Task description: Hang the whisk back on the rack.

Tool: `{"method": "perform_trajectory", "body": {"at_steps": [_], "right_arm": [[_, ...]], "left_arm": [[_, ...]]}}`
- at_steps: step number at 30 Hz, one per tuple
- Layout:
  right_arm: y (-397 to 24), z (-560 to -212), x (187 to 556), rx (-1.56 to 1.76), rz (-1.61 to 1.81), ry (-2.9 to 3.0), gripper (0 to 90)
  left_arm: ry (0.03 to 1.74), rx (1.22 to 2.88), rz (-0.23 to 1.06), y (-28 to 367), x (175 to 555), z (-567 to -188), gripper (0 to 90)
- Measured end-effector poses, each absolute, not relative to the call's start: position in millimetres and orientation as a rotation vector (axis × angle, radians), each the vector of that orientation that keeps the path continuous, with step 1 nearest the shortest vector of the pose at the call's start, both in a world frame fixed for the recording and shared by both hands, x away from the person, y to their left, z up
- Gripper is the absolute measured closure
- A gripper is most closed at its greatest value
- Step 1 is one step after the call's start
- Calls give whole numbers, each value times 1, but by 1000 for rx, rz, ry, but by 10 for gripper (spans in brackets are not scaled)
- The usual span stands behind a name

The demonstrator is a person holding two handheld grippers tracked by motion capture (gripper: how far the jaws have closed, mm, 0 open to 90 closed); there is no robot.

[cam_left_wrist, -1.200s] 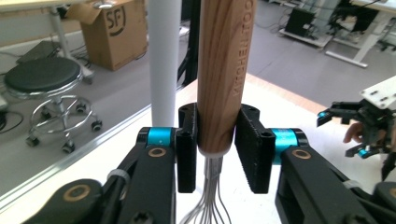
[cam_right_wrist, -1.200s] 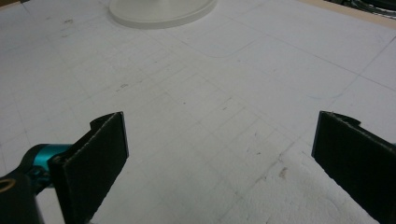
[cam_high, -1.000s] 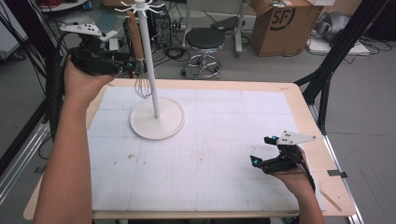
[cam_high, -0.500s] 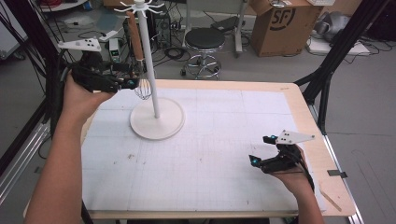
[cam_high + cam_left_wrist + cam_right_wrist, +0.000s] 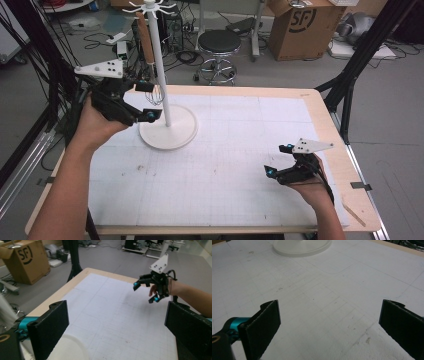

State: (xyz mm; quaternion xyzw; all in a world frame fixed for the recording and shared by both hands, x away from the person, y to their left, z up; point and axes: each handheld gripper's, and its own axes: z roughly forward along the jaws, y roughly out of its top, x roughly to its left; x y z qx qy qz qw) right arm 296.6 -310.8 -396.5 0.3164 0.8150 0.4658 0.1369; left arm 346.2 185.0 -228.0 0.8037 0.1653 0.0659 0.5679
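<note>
Since a second ago my left gripper (image 5: pixel 144 100) has drifted right toward the stand's pole (image 5: pixel 159 65), jaws just opening and now released around nothing. I judge it has let go of the whisk (image 5: pixel 155 92), which hangs by its wooden handle from the rack top. My right gripper (image 5: pixel 276 160) rests open at the near right.

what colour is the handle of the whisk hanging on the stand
Brown, like wood: the whisk handle hangs beside the white stand, best seen in the high view.
</note>
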Motion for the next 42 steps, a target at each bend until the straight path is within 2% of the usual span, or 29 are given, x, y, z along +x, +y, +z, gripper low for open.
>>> {"method": "perform_trajectory", "body": {"at_steps": [3, 10, 24, 42], "right_arm": [[-311, -396, 297, 914, 1349, 2358, 30], [-311, -398, 296, 920, 1343, 2356, 30], [-313, -404, 295, 931, 1314, 2374, 30], [-308, -408, 296, 942, 1281, 2393, 30]], "left_arm": [[356, 1898, 130, 177, 342, -238, 22], [304, 1899, 61, 167, 335, -269, 16], [367, 1863, -18, 164, 319, -347, 16], [383, 1932, 54, 163, 300, -369, 16]]}}
